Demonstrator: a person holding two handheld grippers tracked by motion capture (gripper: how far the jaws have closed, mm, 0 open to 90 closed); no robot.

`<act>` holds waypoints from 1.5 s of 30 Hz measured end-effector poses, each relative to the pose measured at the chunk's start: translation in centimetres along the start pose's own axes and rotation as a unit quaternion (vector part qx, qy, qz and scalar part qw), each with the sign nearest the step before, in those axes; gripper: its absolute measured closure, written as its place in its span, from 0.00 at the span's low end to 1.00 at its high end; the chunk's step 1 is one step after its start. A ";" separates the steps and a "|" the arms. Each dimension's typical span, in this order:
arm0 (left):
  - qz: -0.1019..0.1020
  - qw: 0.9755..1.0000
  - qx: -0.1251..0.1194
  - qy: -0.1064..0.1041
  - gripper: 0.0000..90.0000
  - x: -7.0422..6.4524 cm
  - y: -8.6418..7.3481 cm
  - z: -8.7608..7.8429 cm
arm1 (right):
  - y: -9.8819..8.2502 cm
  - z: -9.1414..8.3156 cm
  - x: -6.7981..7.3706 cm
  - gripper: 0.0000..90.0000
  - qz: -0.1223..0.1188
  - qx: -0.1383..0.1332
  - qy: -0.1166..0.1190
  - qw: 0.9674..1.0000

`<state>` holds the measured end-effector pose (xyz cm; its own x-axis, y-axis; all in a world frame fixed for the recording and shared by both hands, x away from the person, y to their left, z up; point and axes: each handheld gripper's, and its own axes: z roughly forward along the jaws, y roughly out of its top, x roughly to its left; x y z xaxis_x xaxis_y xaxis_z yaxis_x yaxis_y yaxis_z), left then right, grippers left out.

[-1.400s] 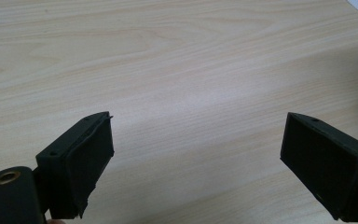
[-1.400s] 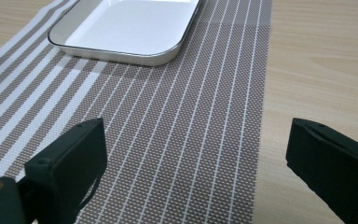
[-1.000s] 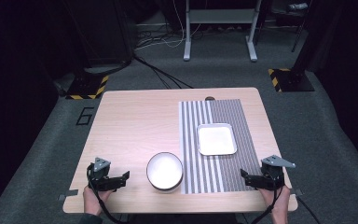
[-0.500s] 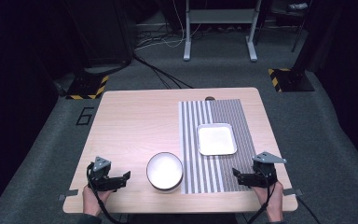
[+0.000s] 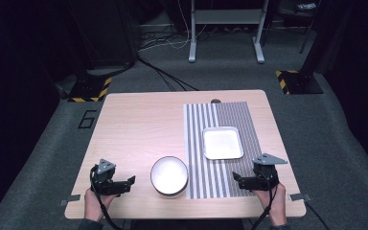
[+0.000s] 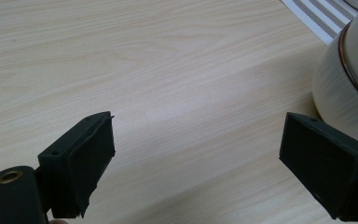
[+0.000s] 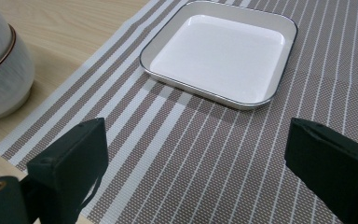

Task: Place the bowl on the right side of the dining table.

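1. Left gripper: jaws wide apart, nothing between them, low over bare table at the near-left edge.
2. Bowl: just beside it at 3 o'clock, not touching, against the striped mat's left edge.
3. Right gripper: jaws wide apart, empty, over the mat's near end.
4. Square white plate: on the mat, at 11 o'clock from the right gripper, apart from it.

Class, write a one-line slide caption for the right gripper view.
Open right gripper over striped mat, facing an empty plate.
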<state>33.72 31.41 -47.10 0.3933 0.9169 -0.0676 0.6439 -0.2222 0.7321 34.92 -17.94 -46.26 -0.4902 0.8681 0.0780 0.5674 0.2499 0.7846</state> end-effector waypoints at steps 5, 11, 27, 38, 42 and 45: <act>0.003 1.000 0.001 -0.003 0.11 -0.2 0.3 -0.1 | 0.4 0.4 0.5 0.06 -0.007 0.005 0.008 1.000; 0.005 1.000 -0.002 -0.006 0.11 -0.4 0.8 -0.4 | 1.0 0.5 0.7 0.06 -0.013 0.008 0.016 1.000; 0.012 1.000 -0.010 -0.019 0.11 -0.9 2.0 -1.0 | 2.7 1.4 2.4 0.06 -0.035 0.012 0.041 0.998; 0.014 0.999 -0.018 -0.030 0.12 -1.4 2.7 -1.3 | 3.7 1.9 3.4 0.06 -0.044 0.012 0.055 0.997; 0.016 0.999 -0.021 -0.034 0.12 -1.5 2.9 -1.3 | 4.2 2.0 3.9 0.06 -0.052 0.013 0.058 0.997; 0.017 0.999 -0.023 -0.034 0.12 -1.5 3.0 -1.4 | 4.5 2.0 4.3 0.06 -0.054 0.014 0.059 0.997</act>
<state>34.18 29.84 -43.83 0.4599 0.8837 -0.0874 0.5991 -0.2361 0.7651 36.75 -12.23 -43.62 -0.6228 0.7796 0.0669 0.5246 0.3526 0.7749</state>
